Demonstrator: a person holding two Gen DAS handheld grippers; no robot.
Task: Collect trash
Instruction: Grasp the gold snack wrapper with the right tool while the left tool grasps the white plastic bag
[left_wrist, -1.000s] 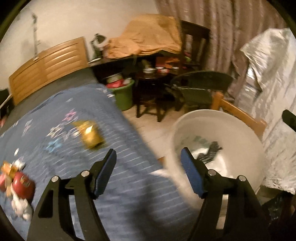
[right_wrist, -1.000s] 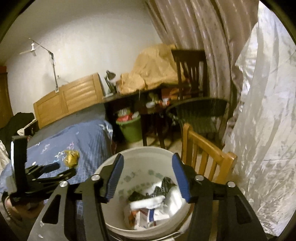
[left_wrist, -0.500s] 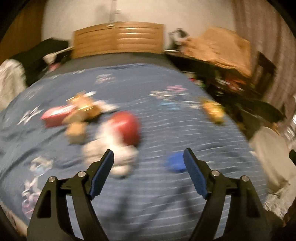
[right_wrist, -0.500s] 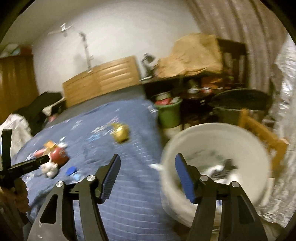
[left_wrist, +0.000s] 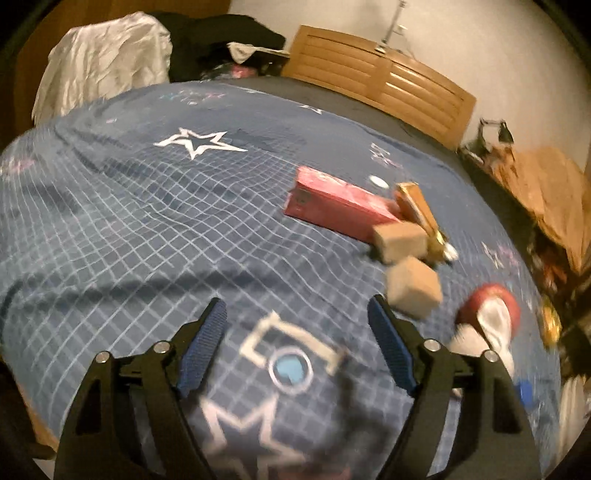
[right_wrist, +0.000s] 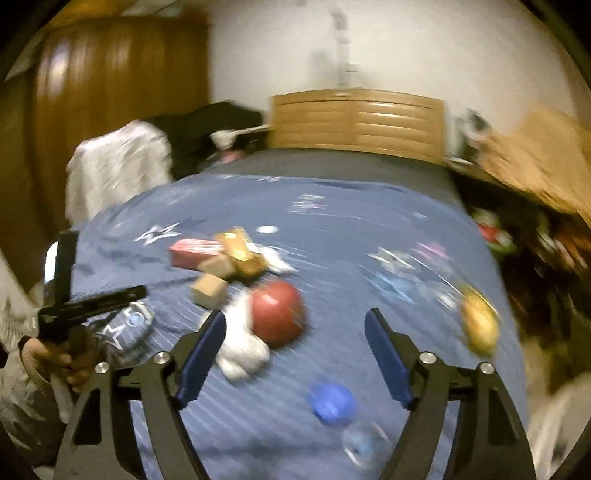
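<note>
Both hand-held grippers had swung away from the white bucket, which filled their views a second earlier, and now faced the bed (left_wrist: 147, 206) with its blue quilt. The left hand-held gripper (left_wrist: 297, 347) stood wide, its jaws opening, with nothing between them but quilt. The trash lay ahead of it and to its right: a pink box (left_wrist: 332, 208), two small cardboard boxes (left_wrist: 413, 286), and a red-and-white piece (left_wrist: 493, 314) further right. The right hand-held gripper (right_wrist: 295, 350) was also wide and opening, empty, with the red round piece (right_wrist: 277, 312) and a white crumpled lump (right_wrist: 242, 350) just ahead of its left finger, a blue cap (right_wrist: 332, 402) below between the fingers, and a yellow wrapper (right_wrist: 479, 325) off to its right. Both views were blurred. To do the pick well, each hand would probably need to slow, settle over one piece, and straddle it squarely before closing.
</note>
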